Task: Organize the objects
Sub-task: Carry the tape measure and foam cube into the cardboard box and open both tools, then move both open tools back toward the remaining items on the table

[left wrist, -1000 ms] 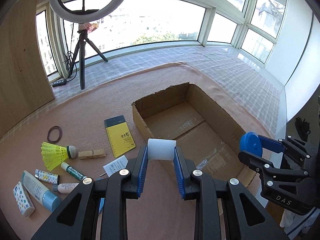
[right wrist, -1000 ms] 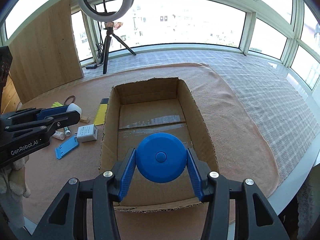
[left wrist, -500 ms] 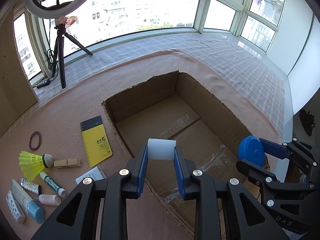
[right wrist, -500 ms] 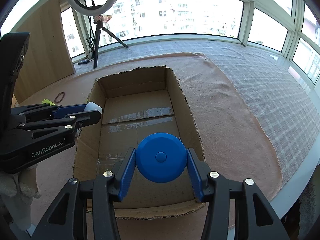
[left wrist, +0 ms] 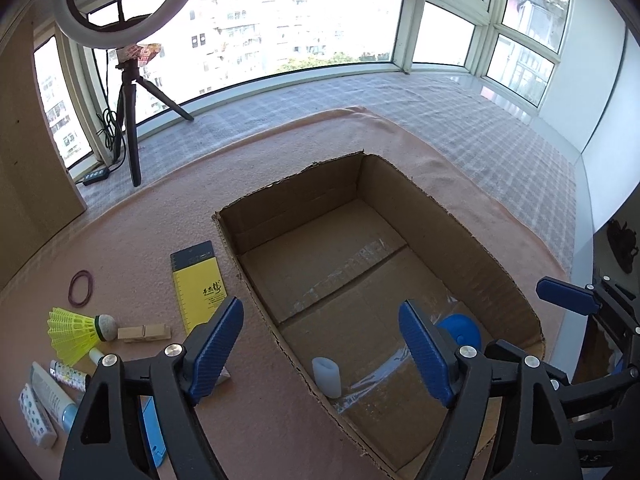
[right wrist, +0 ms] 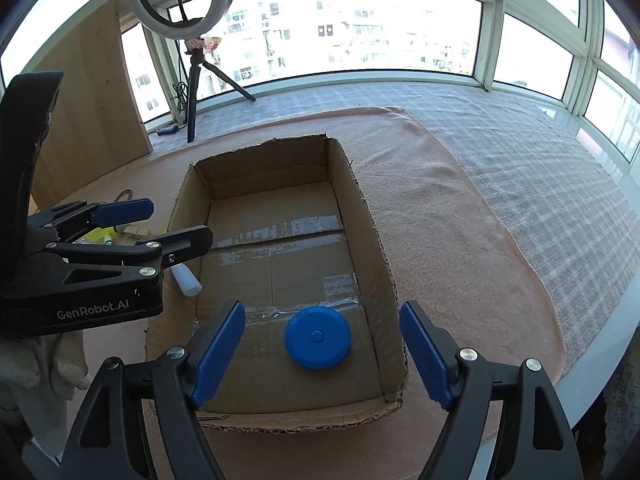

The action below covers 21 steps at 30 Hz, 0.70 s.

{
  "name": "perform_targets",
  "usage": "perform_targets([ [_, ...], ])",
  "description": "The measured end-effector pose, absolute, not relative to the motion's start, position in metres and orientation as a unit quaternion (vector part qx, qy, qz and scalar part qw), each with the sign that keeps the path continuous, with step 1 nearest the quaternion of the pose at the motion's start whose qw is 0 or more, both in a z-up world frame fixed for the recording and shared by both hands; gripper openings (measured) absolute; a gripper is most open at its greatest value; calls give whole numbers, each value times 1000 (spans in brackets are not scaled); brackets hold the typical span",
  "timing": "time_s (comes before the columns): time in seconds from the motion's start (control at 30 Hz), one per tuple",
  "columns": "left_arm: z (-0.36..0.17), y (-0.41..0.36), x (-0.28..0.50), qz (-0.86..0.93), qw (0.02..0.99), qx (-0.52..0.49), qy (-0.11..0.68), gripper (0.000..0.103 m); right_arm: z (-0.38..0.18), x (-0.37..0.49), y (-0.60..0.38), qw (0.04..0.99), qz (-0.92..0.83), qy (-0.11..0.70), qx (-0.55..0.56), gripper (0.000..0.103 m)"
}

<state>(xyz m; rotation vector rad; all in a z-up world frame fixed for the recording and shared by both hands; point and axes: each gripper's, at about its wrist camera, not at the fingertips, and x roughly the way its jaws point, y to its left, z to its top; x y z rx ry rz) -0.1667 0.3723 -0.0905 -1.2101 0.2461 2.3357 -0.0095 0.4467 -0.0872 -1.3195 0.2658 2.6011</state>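
An open cardboard box point(left wrist: 460, 232) lies on the pink cloth. A white cylinder point(left wrist: 327, 376) lies on the box floor by its near left wall. It also shows in the right wrist view, white cylinder point(right wrist: 186, 280). A blue round disc point(right wrist: 318, 338) lies flat on the floor near the front right corner. My left gripper point(left wrist: 320, 312) hangs above the cylinder with its jaws opening and nothing between the pads. My right gripper point(right wrist: 320, 308) hangs over the disc, jaws likewise opening, pads clear of it. The left gripper point(right wrist: 182, 220) reaches over the box's left wall.
Left of the box lie a yellow notebook point(left wrist: 198, 280), a clothespin point(left wrist: 144, 333), a yellow shuttlecock point(left wrist: 76, 330), a rubber band point(left wrist: 82, 282) and several small tubes point(left wrist: 52, 396). A ring light on a tripod point(right wrist: 192, 80) stands by the window. The table's edge curves at right.
Both grippers have opened wide. The white cylinder left the left jaws and the blue disc left the right jaws; both now lie on the box floor.
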Motion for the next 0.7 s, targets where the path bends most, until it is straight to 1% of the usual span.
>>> perform_targets([
  [0.33,-86,347,-158,862,229,-446,78,83,-84,-12,439,98,884,99,-446,76],
  [0.7,-76,266,-160,877,165,-448,52,83,-77,-30,400,50,889,98,-445,76],
])
